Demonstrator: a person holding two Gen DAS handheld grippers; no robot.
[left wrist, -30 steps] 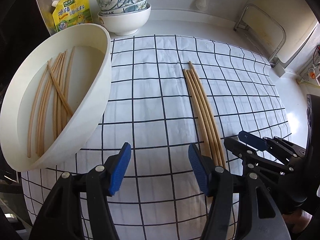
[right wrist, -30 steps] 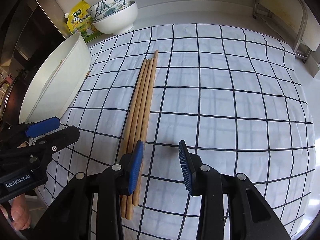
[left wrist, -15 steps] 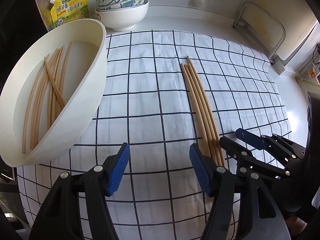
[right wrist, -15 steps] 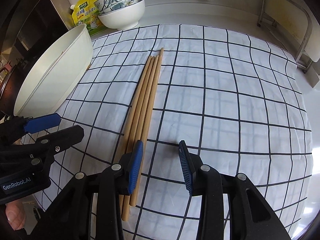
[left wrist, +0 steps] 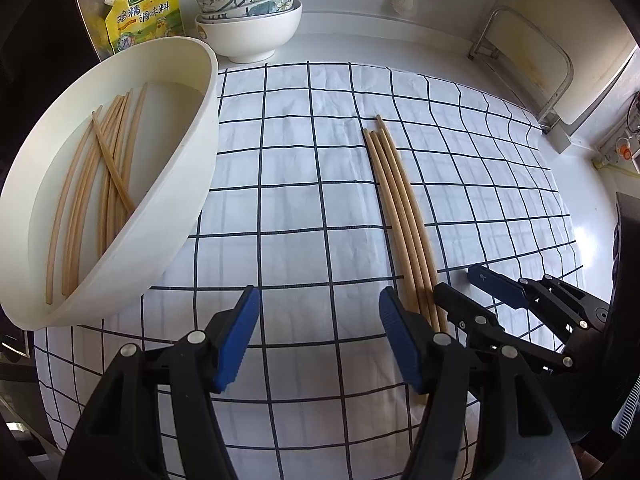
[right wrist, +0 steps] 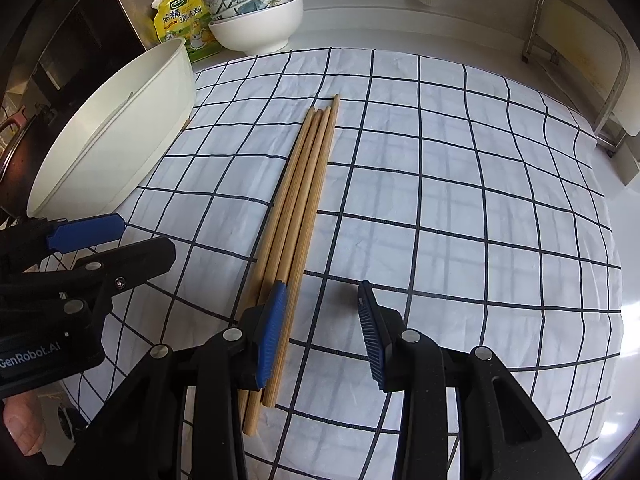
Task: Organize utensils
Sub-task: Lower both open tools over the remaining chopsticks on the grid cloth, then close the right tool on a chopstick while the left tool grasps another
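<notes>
Four wooden chopsticks (right wrist: 298,216) lie side by side on the checked cloth (right wrist: 460,200) that covers the bench, their long axis running from the lower centre of the right wrist view up toward the stacked bowls (right wrist: 256,16) at the top. More chopsticks (left wrist: 100,184) lie loose and crossed inside the large white basin (left wrist: 176,216), which fills the left of the left wrist view.

The right claw (right wrist: 322,332) hangs over the near ends of the laid-out bundle. Its jaws stand apart with only cloth between them. The bundle passes under and just left of its left finger (right wrist: 272,332), so the sticks sit a little to the left of the gap, not inside it, and run almost along the claw's own pointing line.

The left claw (left wrist: 316,344) is also released and empty, with bare cloth between its wider-set jaws. In its view the basin lies to the upper left and the bundle passes behind its right finger (left wrist: 400,348).

Judged from this, the left claw is the nearer one to the basin's chopsticks and the right to the bundle. A pick from the basin would mean swinging the left claw up and left over the rim and closing across a stick's length.
</notes>
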